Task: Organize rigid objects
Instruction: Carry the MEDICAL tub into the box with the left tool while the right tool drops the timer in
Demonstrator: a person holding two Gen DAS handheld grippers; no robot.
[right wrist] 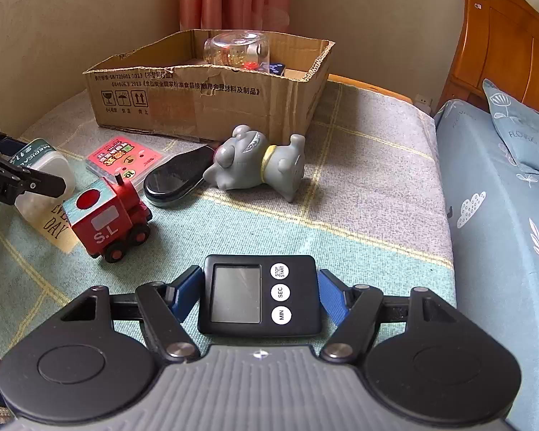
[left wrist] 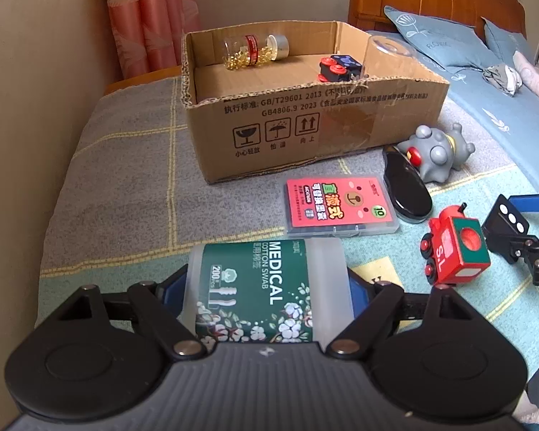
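Note:
My left gripper [left wrist: 264, 287] is shut on a translucent cotton swab box [left wrist: 258, 287] with a green label, blue pads pressed on both its sides, low over the checked blanket. My right gripper [right wrist: 258, 287] is shut on a black digital timer [right wrist: 260, 296], a pad against each edge. Ahead stands an open cardboard box [left wrist: 305, 125] holding a capsule bottle [left wrist: 255, 48], a black block with red wheels [left wrist: 339, 68] and a clear glass [left wrist: 384, 57]. On the blanket lie a red toy train [right wrist: 107, 219], a pink card case [left wrist: 337, 204], a black oval object [left wrist: 408, 186] and a grey toy animal [right wrist: 255, 161].
The blanket [right wrist: 359, 179] covers a raised surface against a beige wall [left wrist: 36, 72], with pink curtains [left wrist: 151, 18] behind. To the right is a bed with a blue sheet [right wrist: 503, 251], a pillow [right wrist: 514, 125] and a wooden headboard [right wrist: 503, 36].

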